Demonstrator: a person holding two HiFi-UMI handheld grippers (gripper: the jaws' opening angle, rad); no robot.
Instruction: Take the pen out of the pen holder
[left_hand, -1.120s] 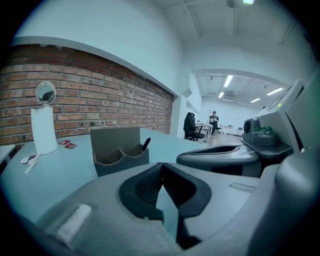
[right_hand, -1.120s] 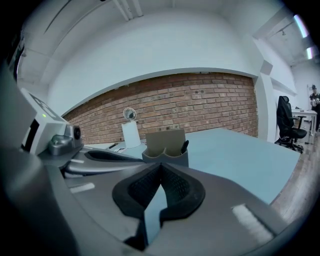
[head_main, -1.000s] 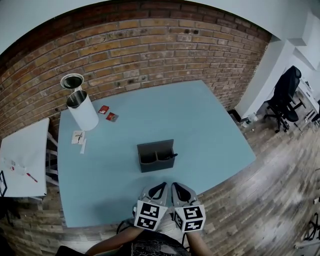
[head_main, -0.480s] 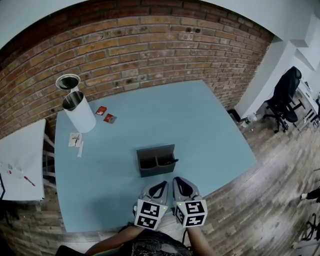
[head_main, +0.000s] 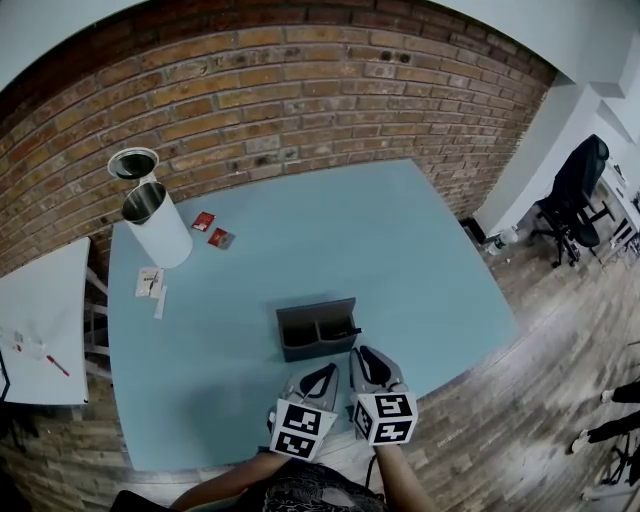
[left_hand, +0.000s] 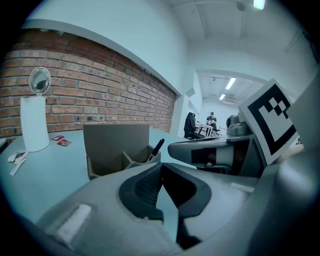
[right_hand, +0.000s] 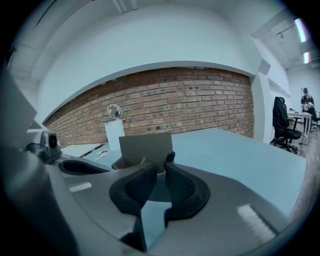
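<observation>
Pale blue table (head_main: 420, 240) fills the middle of the head view, with a red brick wall (head_main: 300, 90) along its far edge. A grey pen holder (head_main: 316, 328) with two compartments stands towards the near edge. A black pen (head_main: 350, 331) sits in its right compartment, and its upper end leans out past the right rim.

Both grippers hover side by side just nearer than the holder, touching neither it nor the pen. The left gripper (head_main: 322, 372) has its fingers closed together with nothing between them; from its own view the pen (left_hand: 156, 149) and holder (left_hand: 115, 145) lie beyond and slightly left of the tips. The right gripper (head_main: 366, 355) has just been opening its fingers, and they now stand a little apart and empty. In its view the holder (right_hand: 145, 145) and the pen tip (right_hand: 170, 157) show just beyond the gap.

Far left on the table stands a white cylinder (head_main: 160, 225), with two small red packets (head_main: 213, 229) to its right. A black office chair (head_main: 575, 185) stands on the wooden floor (head_main: 560, 350) at far right
</observation>
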